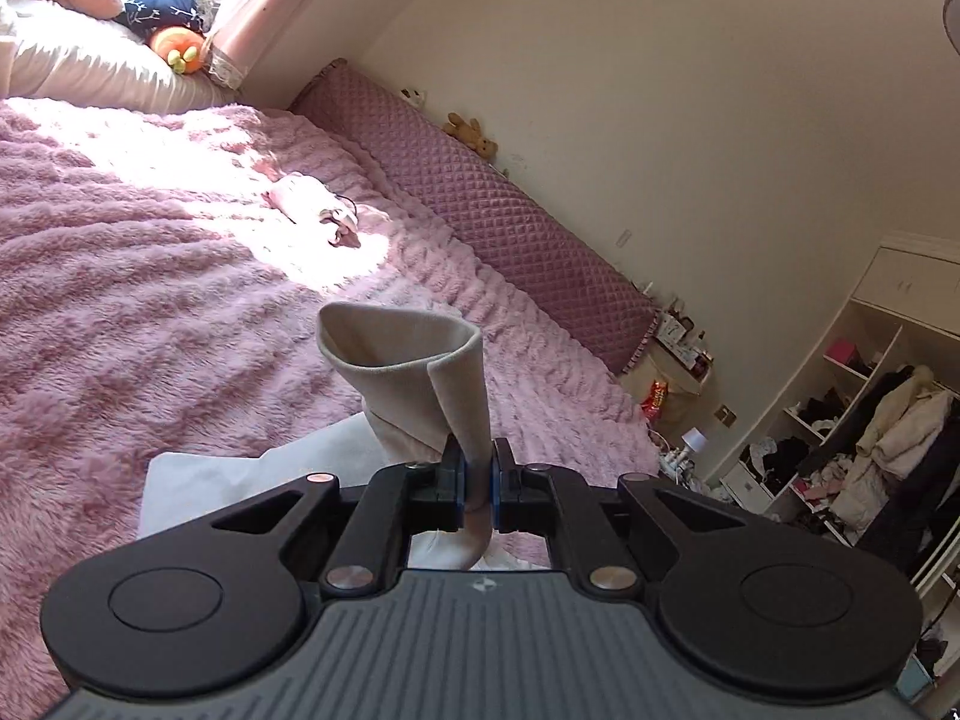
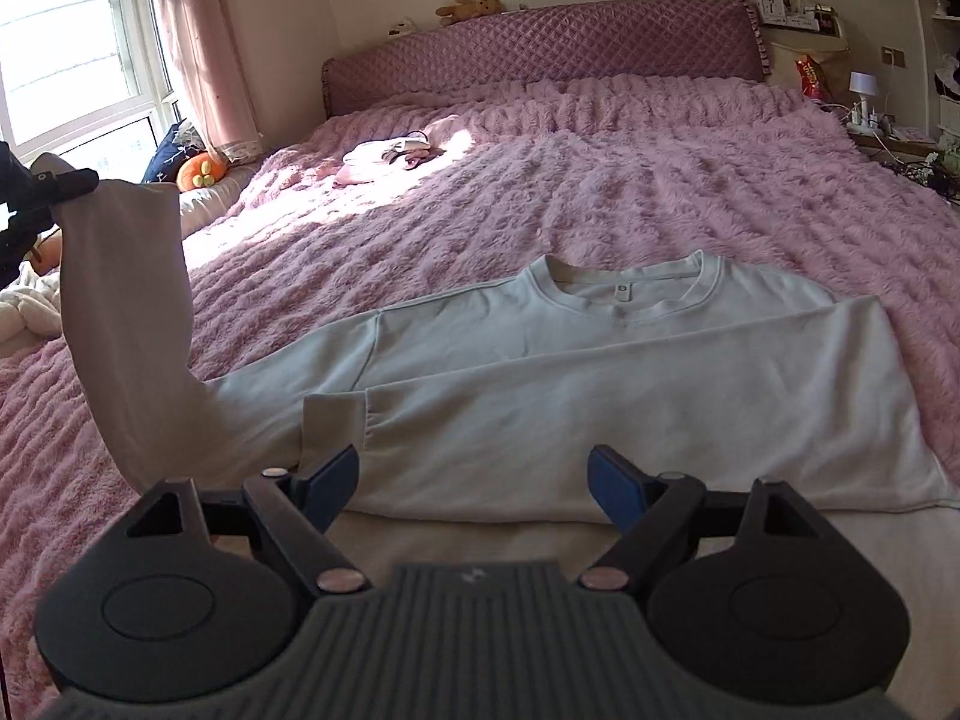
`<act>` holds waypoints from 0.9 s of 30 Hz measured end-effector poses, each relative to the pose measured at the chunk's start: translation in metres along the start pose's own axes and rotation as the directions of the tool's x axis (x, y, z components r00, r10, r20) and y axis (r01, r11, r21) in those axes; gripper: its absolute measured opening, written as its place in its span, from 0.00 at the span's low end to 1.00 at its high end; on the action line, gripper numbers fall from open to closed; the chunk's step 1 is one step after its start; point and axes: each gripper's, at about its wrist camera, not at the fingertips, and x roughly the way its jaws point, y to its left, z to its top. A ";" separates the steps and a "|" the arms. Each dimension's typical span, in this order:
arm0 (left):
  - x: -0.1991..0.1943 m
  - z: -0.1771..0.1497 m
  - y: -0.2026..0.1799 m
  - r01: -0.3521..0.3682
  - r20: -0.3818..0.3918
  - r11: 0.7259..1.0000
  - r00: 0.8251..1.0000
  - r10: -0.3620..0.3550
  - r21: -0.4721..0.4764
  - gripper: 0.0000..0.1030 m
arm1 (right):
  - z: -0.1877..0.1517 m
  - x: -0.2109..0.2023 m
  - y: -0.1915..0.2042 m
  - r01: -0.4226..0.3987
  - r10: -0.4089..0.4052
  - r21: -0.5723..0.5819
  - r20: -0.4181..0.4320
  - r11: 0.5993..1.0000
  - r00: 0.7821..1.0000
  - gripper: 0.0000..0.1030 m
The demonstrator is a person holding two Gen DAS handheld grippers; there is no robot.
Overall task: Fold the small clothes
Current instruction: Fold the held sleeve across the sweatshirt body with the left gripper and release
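Observation:
A white long-sleeved sweatshirt (image 2: 600, 372) lies flat, collar away from me, on the pink fluffy bedspread (image 2: 600, 180). One sleeve is folded across its body, cuff (image 2: 336, 426) toward the left. The other sleeve (image 2: 126, 300) is lifted off the bed at the left, and my left gripper (image 2: 36, 192) is shut on its end. In the left wrist view the cuff (image 1: 402, 360) stands up in a loop above the closed left gripper (image 1: 477, 480). My right gripper (image 2: 474, 480) hovers open over the shirt's near hem, nothing between its fingers.
A small pile of pink and white clothes (image 2: 390, 153) lies in the sunlit patch near the quilted headboard (image 2: 540, 60). Pillows and an orange plush (image 2: 201, 171) sit by the window at the left. A cluttered nightstand (image 2: 888, 126) and open wardrobe shelves (image 1: 840, 420) stand beyond the bed.

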 end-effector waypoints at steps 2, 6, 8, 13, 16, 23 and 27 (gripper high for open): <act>0.021 -0.019 -0.023 0.048 -0.045 0.999 0.998 -0.047 0.014 0.07 | -0.005 -0.013 -0.026 0.033 -0.033 0.035 0.003 0.999 0.999 0.77; 0.068 -0.072 -0.061 0.129 -0.149 0.991 0.981 -0.123 0.029 0.07 | -0.016 -0.035 -0.075 0.096 -0.097 0.093 -0.001 0.991 0.995 0.77; 0.087 -0.097 -0.072 0.149 -0.200 0.988 0.970 -0.140 0.032 0.07 | -0.021 -0.043 -0.094 0.118 -0.118 0.119 -0.002 0.986 0.993 0.77; 0.125 -0.167 -0.097 0.155 -0.315 0.984 0.941 -0.122 0.082 0.07 | -0.037 -0.057 -0.139 0.169 -0.168 0.193 -0.022 0.967 0.986 0.77; 0.138 -0.195 -0.105 0.150 -0.355 0.981 0.930 -0.097 0.125 0.07 | -0.045 -0.063 -0.157 0.187 -0.186 0.234 -0.027 0.954 0.982 0.77; 0.164 -0.245 -0.121 0.153 -0.471 0.955 0.882 -0.016 0.255 0.10 | -0.052 -0.062 -0.188 0.214 -0.213 0.317 -0.036 0.924 0.976 0.77; 0.170 -0.258 -0.127 0.173 -0.519 0.940 0.855 0.005 0.294 0.24 | -0.048 -0.062 -0.197 0.228 -0.233 0.341 -0.028 0.912 0.972 0.77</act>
